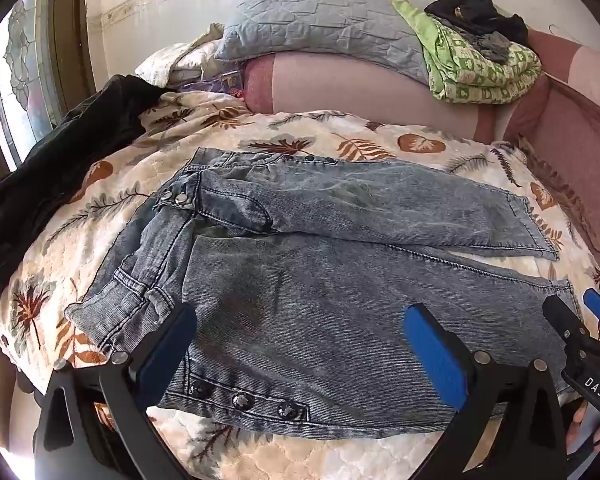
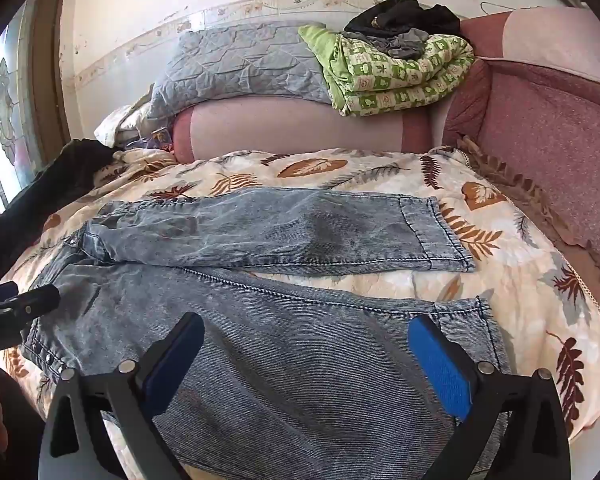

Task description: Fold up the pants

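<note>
Left wrist view looks down over a pair of washed-blue denim pants point(image 1: 300, 280) spread flat on a leaf-print bedspread point(image 1: 340, 132), waistband toward the left and both legs running to the right, the far leg lying a little apart from the near one at the hems. The left tool point(image 1: 300, 344) hovers over the near leg by the hip, its blue-padded fingers point(image 1: 436, 356) spread wide with nothing between them; a row of dark snap buttons point(image 1: 242, 400) runs along the near edge of the denim just below. At the right edge of that view the right tool point(image 1: 580, 320) shows above the near hem. Right wrist view has the right tool point(image 2: 304, 356) over the lower part of the near leg, its fingers also wide apart and gripping nothing, with the near hem point(image 2: 480, 332) just beyond its right finger. The left tool point(image 2: 16, 304) pokes in from the left edge there, by the waist. Behind the pants a grey quilted pillow point(image 2: 236, 68) and a folded green blanket point(image 2: 396, 80) sit on a pink bolster point(image 2: 284, 124), dark clothes point(image 2: 404, 14) are piled on the blanket, and a black garment point(image 1: 60, 168) lies at the bed's left side
</note>
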Tool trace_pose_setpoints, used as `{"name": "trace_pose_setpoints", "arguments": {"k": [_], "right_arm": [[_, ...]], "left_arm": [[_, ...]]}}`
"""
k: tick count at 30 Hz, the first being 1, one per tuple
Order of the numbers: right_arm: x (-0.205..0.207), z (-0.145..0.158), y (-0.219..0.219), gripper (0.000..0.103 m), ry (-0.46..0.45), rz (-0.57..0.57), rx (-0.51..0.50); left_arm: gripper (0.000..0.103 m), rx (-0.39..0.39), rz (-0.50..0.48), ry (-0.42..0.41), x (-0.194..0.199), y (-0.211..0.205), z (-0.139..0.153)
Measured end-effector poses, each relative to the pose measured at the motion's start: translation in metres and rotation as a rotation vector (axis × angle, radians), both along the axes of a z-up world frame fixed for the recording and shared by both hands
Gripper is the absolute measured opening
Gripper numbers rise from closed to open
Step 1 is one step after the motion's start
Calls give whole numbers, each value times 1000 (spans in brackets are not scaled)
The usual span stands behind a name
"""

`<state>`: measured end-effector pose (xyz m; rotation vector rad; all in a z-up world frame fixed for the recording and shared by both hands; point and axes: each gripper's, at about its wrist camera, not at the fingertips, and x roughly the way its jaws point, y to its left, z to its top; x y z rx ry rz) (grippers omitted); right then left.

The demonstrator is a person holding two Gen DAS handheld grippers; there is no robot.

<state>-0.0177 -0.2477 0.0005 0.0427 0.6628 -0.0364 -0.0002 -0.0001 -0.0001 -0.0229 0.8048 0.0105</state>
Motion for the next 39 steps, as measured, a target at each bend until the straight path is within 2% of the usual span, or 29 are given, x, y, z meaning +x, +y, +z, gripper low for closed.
{"name": "trace_pose_setpoints", "arguments": {"k": [33,39], "right_arm": [[0,-1,2,103,-7,0,-7],[0,-1,2,103,-9,0,-4]], "left_arm": [[103,-15,14,21,3,5,-4],[103,-14,17,-10,2,5,-1]]}}
